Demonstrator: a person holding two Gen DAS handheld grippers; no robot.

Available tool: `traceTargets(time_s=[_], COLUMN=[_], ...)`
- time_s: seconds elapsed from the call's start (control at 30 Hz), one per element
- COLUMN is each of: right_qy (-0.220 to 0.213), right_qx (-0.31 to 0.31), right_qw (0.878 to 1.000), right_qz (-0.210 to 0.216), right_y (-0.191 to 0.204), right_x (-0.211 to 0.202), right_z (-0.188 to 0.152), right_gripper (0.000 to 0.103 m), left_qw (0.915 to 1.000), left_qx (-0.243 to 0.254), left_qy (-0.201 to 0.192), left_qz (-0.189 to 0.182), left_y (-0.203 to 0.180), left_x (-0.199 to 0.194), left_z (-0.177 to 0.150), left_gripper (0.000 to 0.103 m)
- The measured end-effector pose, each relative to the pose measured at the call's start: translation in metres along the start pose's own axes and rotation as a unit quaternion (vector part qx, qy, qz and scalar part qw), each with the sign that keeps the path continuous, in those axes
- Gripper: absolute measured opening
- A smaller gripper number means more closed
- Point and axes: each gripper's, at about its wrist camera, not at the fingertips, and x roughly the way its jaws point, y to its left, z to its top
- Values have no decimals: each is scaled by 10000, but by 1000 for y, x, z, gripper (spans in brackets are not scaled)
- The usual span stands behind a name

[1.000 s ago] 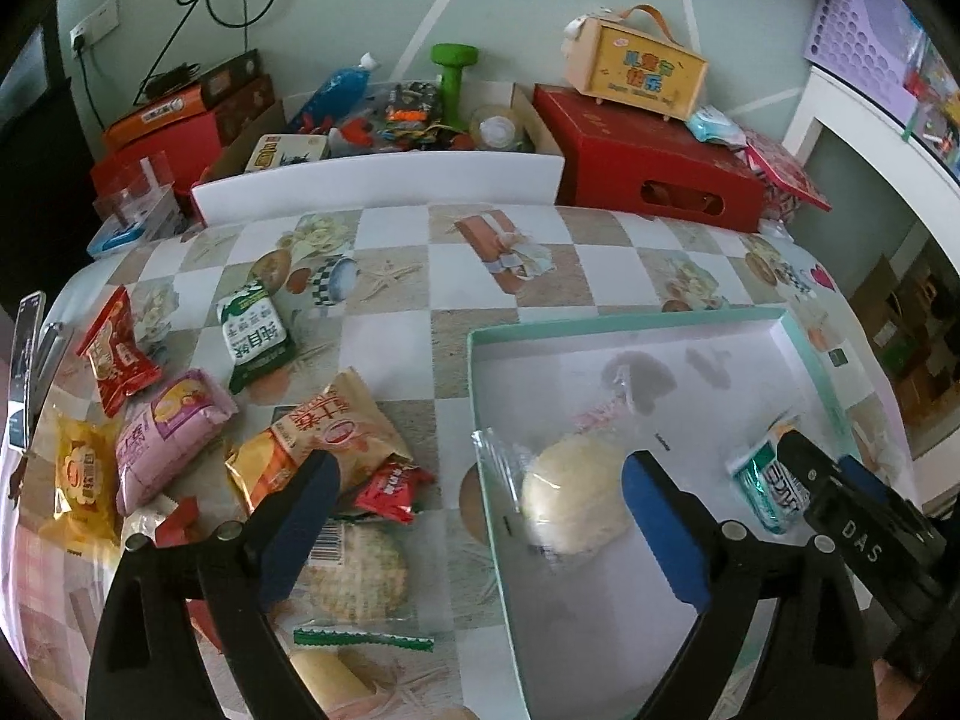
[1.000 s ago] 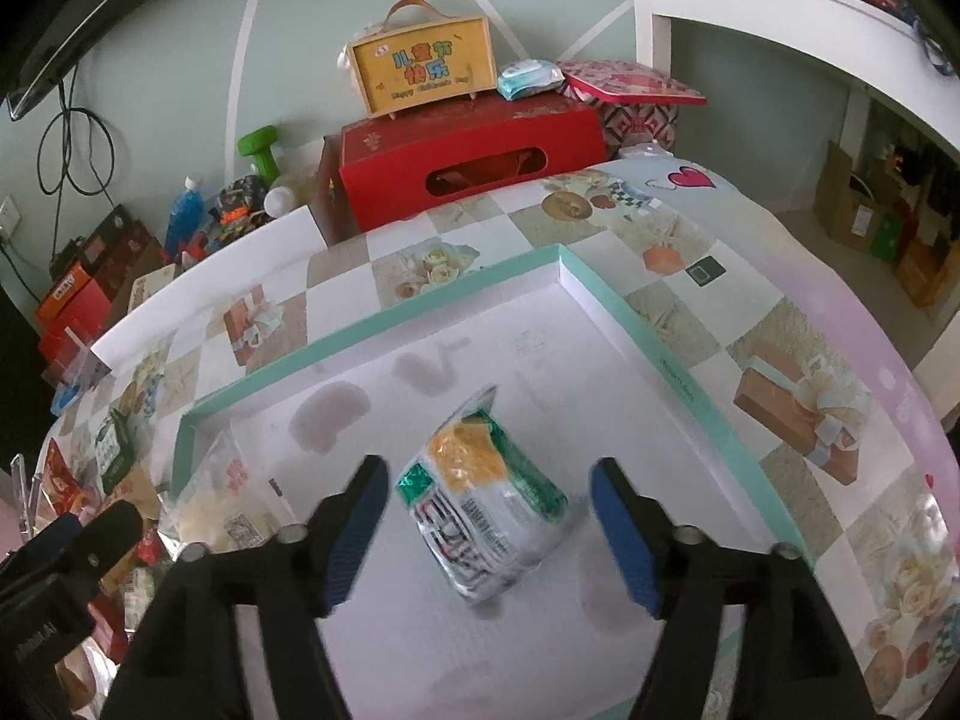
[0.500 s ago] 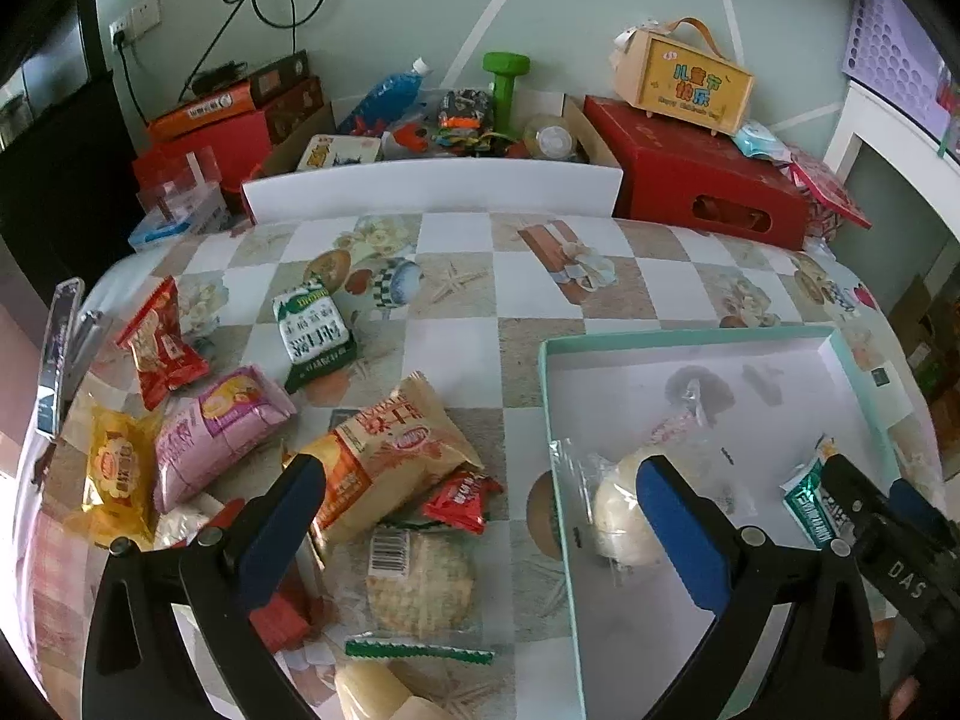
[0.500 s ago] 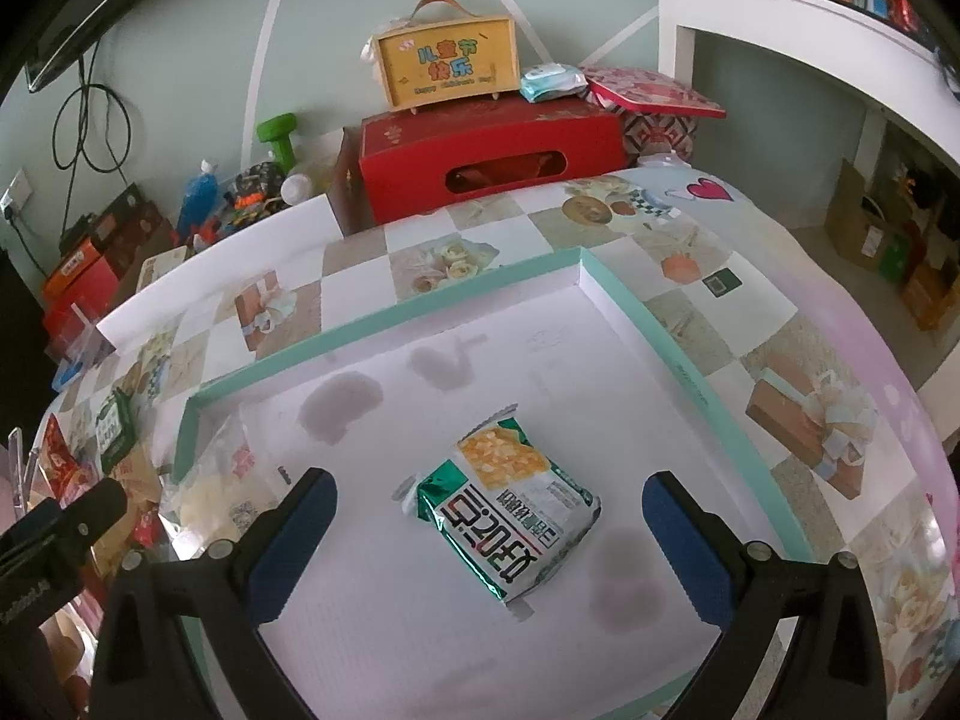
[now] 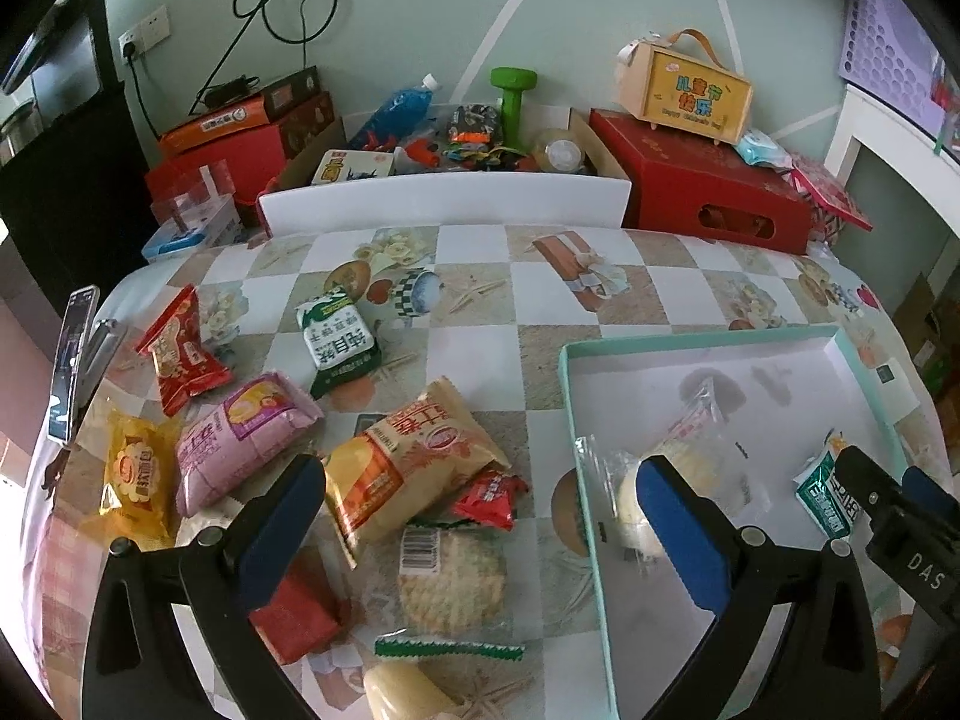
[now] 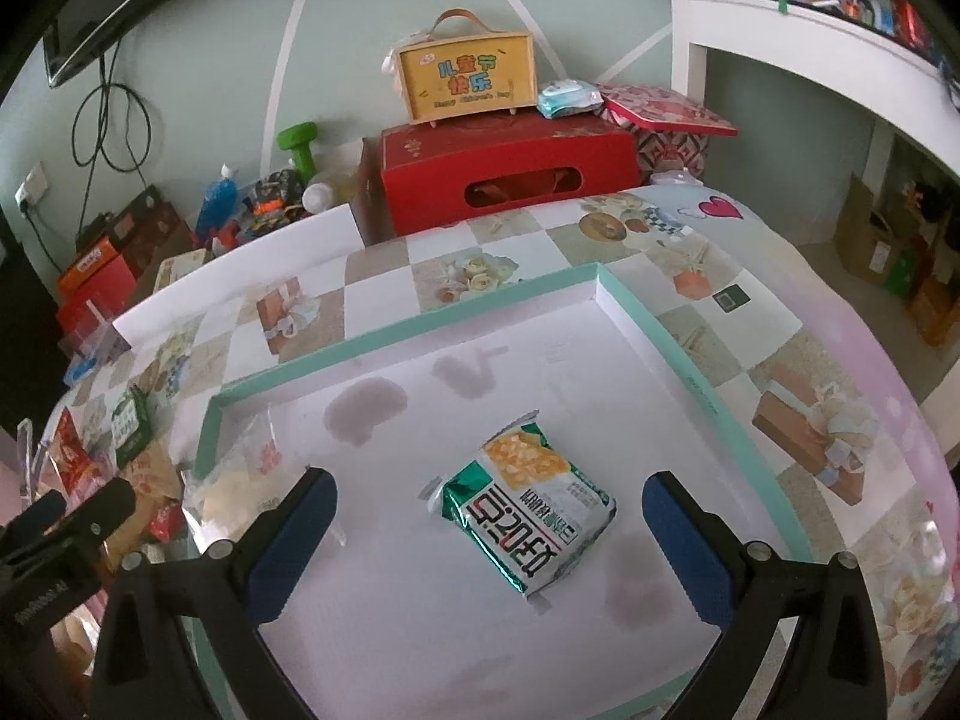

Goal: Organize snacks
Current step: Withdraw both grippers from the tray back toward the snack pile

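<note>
Right tongs (image 6: pixel 489 531) tilt down over the teal-rimmed box (image 6: pixel 396 339), jaws spread wide, gripping nothing. Green snack packet (image 6: pixel 531 519) lies flat on the box floor between the blue pads (image 6: pixel 294 540), touching neither. Left tongs (image 5: pixel 480 525) also angle down, jaws wide apart and empty, straddling the box's left wall. Clear-wrapped bun (image 5: pixel 678 468) sits inside the box by the left tongs' right pad. Loose snack packets (image 5: pixel 414 462) are scattered on the checkered worktop (image 5: pixel 480 312) left of the box.
</note>
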Motion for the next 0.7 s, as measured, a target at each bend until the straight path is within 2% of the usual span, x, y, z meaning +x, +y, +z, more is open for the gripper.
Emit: traceTargets(time_s=[0.27, 0.47, 0.7], right_qy=[-80, -176, -88], right_qx=[-76, -259, -647], right_qw=[9999, 9990, 9952], right_qz=[75, 334, 732], right_y=[10, 32, 70], right_x=[-17, -34, -46], right_z=[-6, -10, -19], right_gripper=[103, 103, 103], left_qw=[9998, 9987, 9946], left_qx=[-170, -492, -866], left_qy=[56, 84, 316], left_qz=[-88, 94, 472], left_y=[28, 69, 117], left_x=[-20, -35, -39], left_z=[-7, -14, -29], left_gripper=[103, 103, 103])
